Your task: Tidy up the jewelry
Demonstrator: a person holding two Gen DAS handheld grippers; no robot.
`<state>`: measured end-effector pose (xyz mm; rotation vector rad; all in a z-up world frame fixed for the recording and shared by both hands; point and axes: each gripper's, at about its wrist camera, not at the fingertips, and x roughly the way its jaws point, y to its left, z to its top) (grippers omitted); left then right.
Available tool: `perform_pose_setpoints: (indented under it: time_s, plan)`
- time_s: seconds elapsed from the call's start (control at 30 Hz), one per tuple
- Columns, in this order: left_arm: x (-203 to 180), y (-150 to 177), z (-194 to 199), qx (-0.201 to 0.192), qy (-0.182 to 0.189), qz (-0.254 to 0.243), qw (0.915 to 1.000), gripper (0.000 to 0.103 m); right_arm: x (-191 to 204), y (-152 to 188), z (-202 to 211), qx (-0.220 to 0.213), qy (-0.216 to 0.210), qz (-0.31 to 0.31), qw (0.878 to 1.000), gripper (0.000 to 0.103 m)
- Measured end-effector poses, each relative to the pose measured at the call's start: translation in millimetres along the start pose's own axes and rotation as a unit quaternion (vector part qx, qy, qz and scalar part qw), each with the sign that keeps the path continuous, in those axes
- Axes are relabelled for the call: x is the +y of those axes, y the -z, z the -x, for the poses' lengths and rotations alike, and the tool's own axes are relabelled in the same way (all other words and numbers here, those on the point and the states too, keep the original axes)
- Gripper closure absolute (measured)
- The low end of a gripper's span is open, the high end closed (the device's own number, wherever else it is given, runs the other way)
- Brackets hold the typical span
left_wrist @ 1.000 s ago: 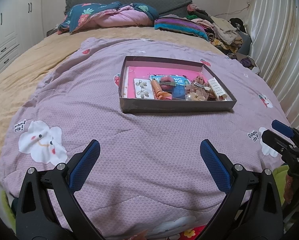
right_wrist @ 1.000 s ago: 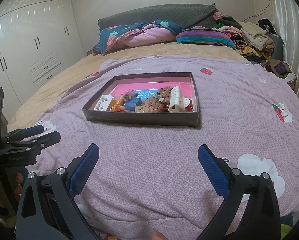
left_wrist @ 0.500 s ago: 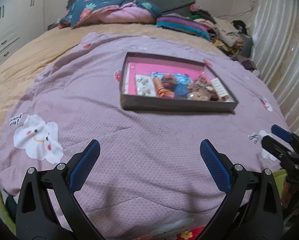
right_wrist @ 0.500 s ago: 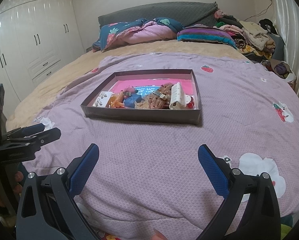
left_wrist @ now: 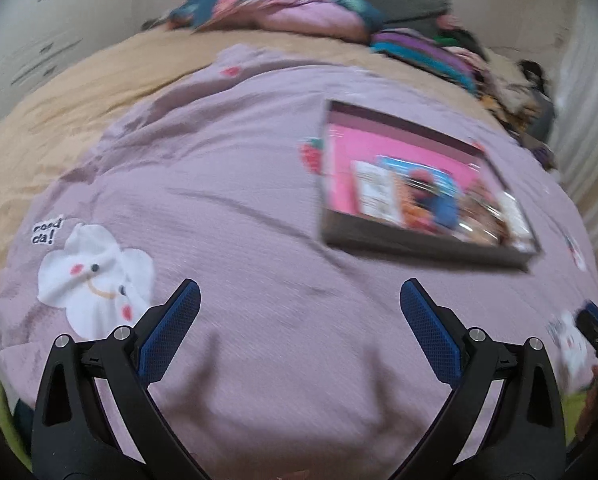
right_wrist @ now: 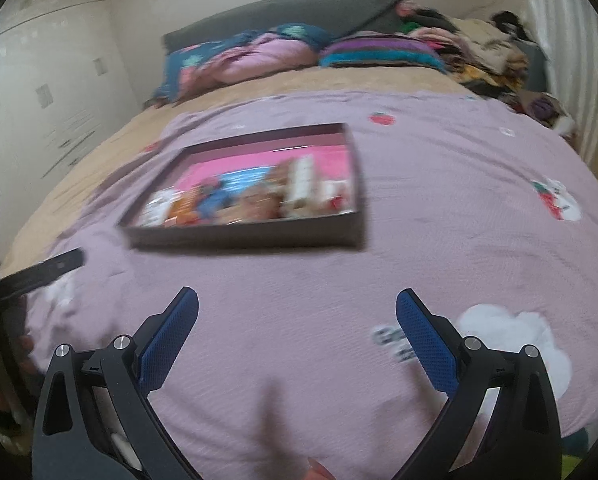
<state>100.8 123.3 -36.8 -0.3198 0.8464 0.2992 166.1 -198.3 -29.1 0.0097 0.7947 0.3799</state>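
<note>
While both views are smeared by motion blur, the left gripper point(left_wrist: 299, 300) and the right gripper point(right_wrist: 297, 308) each show their blue-padded jaws spread wide with nothing between them, above a lilac quilt point(left_wrist: 239, 200). The shallow dark box point(left_wrist: 423, 246) of jewelry lies on the quilt ahead of the jaws: beyond and to the right of the left gripper's right jaw, and beyond the right gripper's left jaw, well apart from both. Its lining is bright pink; inside is a blurred heap of jewelry point(right_wrist: 255, 202), including a white card, something orange, something blue and pale pieces, none sharp enough to name. Just left of the left gripper's left jaw, a white smiling cloud patch point(left_wrist: 95, 276) is stitched on the quilt, with the words "good da!" point(left_wrist: 47, 232) beside it. Darker lettering by the right gripper's right jaw is unreadable.
</note>
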Motion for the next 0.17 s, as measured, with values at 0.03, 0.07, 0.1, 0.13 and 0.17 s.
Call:
perform_pose_setpoints:
  time_s: [0.03, 0.07, 0.1, 0.13, 0.17]
  plan:
    - [10.2, -7.2, -7.8, 0.002, -0.016, 0.011, 0.9998, 0.009, -11.1, -4.0, -4.3, 0.001, 0.015, -0.010, 1.000, 0.004]
    - [17.1, -11.6, -12.9, 0.000, -0.026, 0.020, 0.9995, 0.009, -27.9, -10.9, -9.6, -0.002, 0.031, -0.020, 0.999, 0.004]
    - [25.9, -17.8, -19.6, 0.000, -0.037, 0.028, 0.9989, 0.009, -36.7, -15.1, -14.1, -0.004, 0.042, -0.021, 0.999, 0.004]
    - [38.5, -25.0, -28.8, 0.005, -0.057, 0.039, 0.9976, 0.009, -52.3, -22.5, -22.5, -0.003, 0.072, -0.020, 0.997, 0.004]
    - [46.0, -29.6, -34.6, 0.007, -0.066, 0.048, 0.9966, 0.009, -52.3, -22.5, -22.5, -0.003, 0.072, -0.020, 0.997, 0.004]
